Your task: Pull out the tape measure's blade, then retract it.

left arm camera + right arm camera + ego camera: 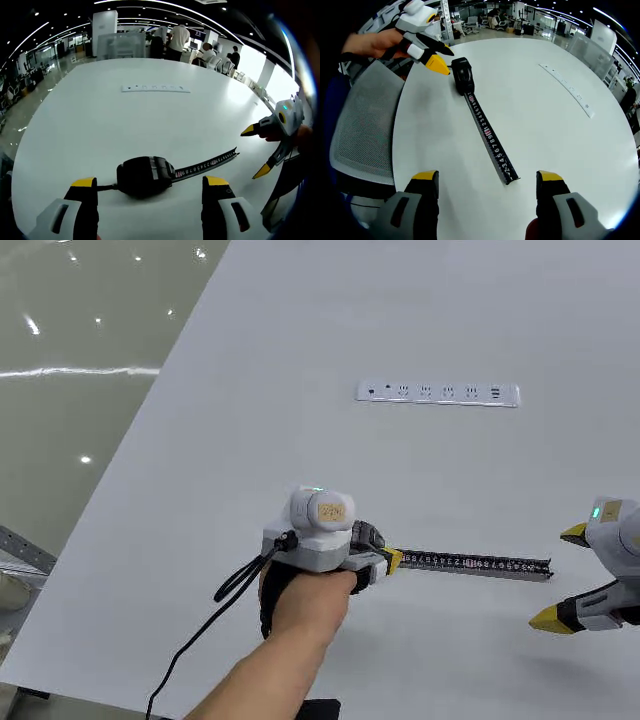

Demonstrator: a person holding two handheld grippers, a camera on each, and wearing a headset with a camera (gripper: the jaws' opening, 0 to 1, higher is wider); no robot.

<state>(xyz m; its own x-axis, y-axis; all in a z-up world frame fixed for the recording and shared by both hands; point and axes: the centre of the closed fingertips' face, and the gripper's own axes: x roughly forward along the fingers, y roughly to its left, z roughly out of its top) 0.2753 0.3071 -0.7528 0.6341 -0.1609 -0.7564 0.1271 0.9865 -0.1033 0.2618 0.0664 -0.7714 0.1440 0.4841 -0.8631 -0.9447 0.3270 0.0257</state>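
The case of the tape measure lies on the white table, between the jaws of the left gripper. Those jaws are spread wide, and in the left gripper view a gap shows on each side of the case, so they do not pinch it. A hand holds this gripper from behind, low over the near part of the table. The blade is out, lying flat on the table and running straight away from the case toward the right gripper. That gripper's jaws are also spread and hold nothing. In the right gripper view the blade's end lies just ahead of them, in line with the gap between them and touching neither jaw. In the head view the end stops just short of the yellow tips, nearer the upper one. A white power strip lies farther back on the table, well apart from tape and grippers, roughly parallel to the blade.
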